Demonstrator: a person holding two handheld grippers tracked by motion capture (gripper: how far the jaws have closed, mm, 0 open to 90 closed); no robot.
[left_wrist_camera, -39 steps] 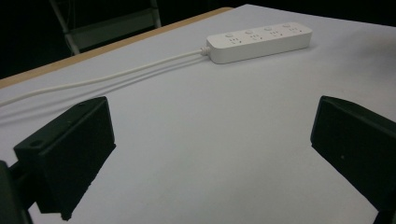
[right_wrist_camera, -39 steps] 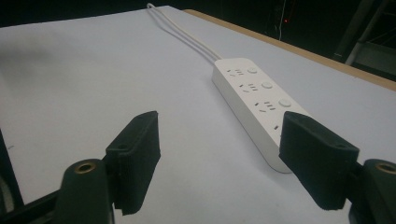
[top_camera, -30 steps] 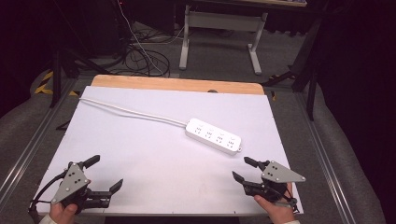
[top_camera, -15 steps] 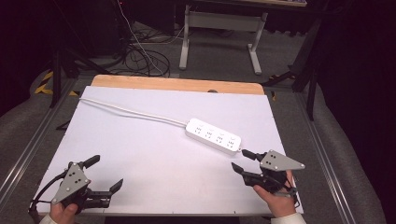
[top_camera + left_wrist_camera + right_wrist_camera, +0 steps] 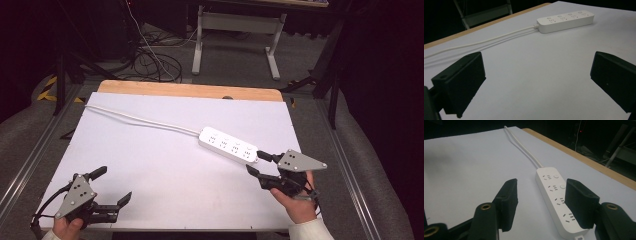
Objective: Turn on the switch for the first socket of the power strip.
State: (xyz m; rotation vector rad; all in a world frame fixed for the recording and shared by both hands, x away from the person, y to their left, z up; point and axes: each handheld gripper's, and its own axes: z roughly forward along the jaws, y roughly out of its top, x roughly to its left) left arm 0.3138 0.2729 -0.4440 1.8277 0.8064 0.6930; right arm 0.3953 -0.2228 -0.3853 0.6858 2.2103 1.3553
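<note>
from my right gripper [image 5: 540, 195], the near end of the power strip [image 5: 556, 200] runs off the bottom edge — one jaw covers part of its last socket. its cord [image 5: 140, 119] leaves the table's far-left corner, plug unseen.

Glossy white plastic power strip [image 5: 228, 144] on a matt white table [image 5: 165, 170] with a wood edge.

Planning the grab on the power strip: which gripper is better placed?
Right. The right gripper is open at the near end of the power strip, jaws either side of it. The left gripper sits far off at the table's near-left corner.
</note>
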